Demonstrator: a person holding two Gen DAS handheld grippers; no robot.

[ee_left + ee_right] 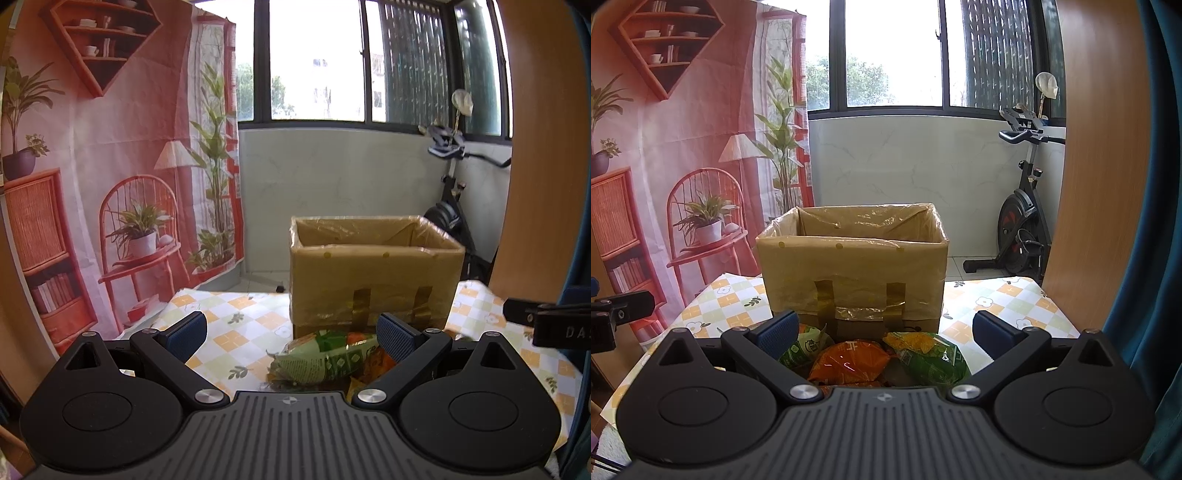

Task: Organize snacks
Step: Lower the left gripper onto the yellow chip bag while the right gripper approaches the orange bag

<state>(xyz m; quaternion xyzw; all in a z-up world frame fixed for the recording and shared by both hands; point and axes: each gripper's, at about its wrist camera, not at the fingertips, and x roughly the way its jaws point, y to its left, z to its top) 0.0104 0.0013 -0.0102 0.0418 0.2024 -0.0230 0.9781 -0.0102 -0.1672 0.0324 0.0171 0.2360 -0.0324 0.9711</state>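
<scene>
Table [997, 299] with a checked yellow, green and white flower-print cloth fills the lower middle of both views. On it stands an open brown cardboard box lined with clear plastic film [849, 266], upright, strips of tape on its near wall; nothing visible inside from this angle. In the left wrist view the same box [373, 273] sits right of centre.

Snack packets lie in a loose pile on the cloth just in front of the box's near wall, none inside it. Right wrist view: a crinkled green foil snack bag [931, 356] on the right, a shiny orange snack bag [849, 360] in the middle touching it, a smaller green and white packet [803, 347] on the left, partly hidden behind the left finger. Left wrist view: a long green printed snack packet [325, 360] lies on its side, orange packets under and beside it.

Right gripper [884, 330]: released, blue-padded fingers spread wide, hanging above the pile, touching nothing. Left gripper [291, 334]: also released, fingers wide apart, the long green packet lying between and below them, right pad close to its end; contact cannot be told.

Each gripper's black edge shows at the side of the other's view.
</scene>
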